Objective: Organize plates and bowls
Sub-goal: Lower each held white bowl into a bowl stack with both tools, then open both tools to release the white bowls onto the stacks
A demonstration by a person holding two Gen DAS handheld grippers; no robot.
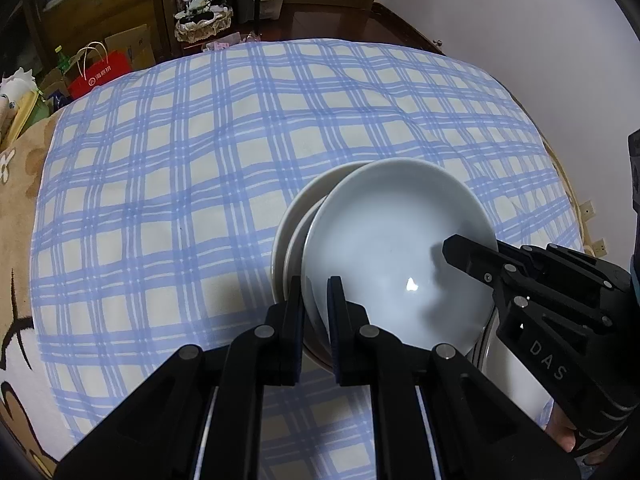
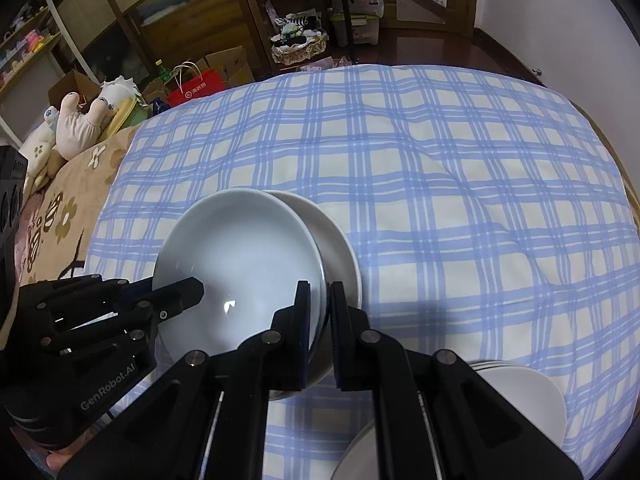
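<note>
From the left, our left gripper (image 1: 316,300) is clamped on the pale blue bowl's (image 1: 396,248) rim at 9 o'clock. The bowl sits tilted atop a white dish (image 1: 296,216) on the blue-checked cloth (image 1: 180,160) covering the bed. Our right gripper (image 2: 320,304) pinches the same bowl's rim at 3 o'clock. At 5 o'clock of the bowl, a stack of white plates (image 2: 532,392) rests on the cloth.
</note>
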